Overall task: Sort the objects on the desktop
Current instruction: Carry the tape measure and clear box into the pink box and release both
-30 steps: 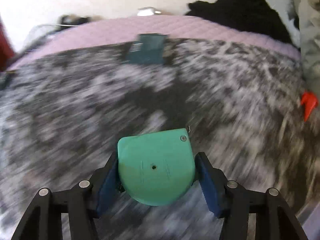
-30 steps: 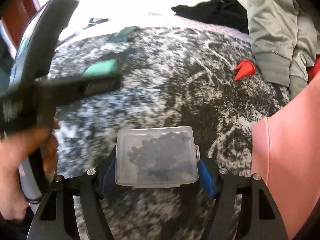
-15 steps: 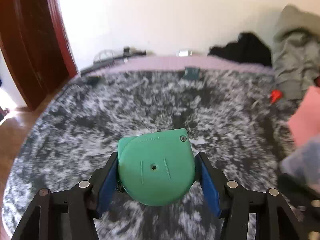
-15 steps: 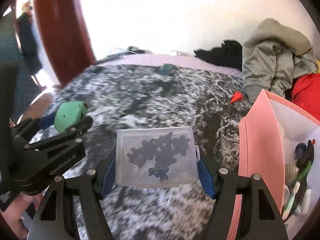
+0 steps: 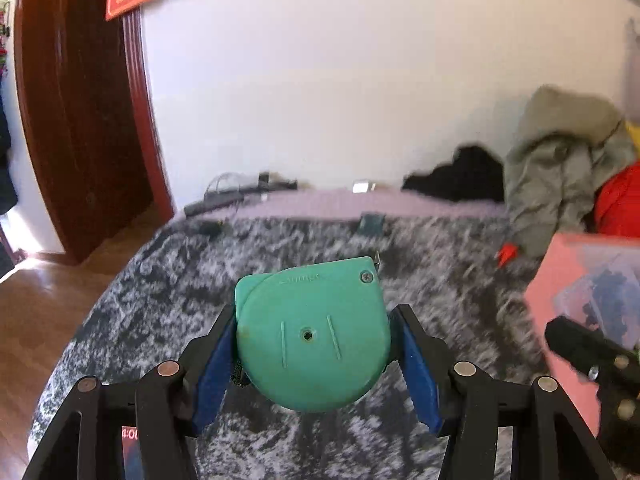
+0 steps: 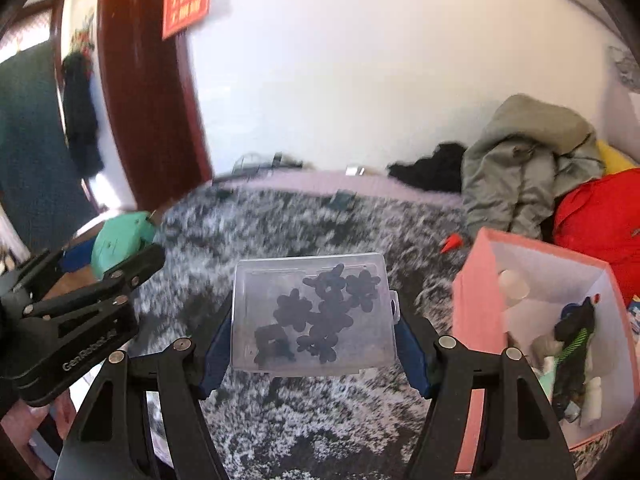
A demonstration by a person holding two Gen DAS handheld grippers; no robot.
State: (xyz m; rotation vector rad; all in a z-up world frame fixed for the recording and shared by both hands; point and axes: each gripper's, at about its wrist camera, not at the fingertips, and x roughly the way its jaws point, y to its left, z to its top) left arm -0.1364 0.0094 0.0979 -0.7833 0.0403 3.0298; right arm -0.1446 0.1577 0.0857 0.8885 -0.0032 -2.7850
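My left gripper (image 5: 312, 336) is shut on a green tape measure (image 5: 312, 332) and holds it above the grey mottled blanket (image 5: 168, 304). It also shows in the right wrist view (image 6: 120, 240) at the left. My right gripper (image 6: 314, 316) is shut on a clear plastic box (image 6: 312, 312) with several dark flower-shaped pieces inside. A pink storage bin (image 6: 476, 292) stands at the right and holds several small items. The bin also shows in the left wrist view (image 5: 560, 280), with the clear box over it.
A small red cone (image 6: 450, 243) and a dark green card (image 6: 342, 201) lie on the blanket. A grey jacket (image 6: 524, 160), red clothing (image 6: 600, 216) and black clothing (image 6: 432, 164) pile at the far right. A dark red door frame (image 5: 80, 120) stands at the left.
Both grippers have risen and tilted up with their loads, so the wall and door now show. The pink bin has come into the right of both views.
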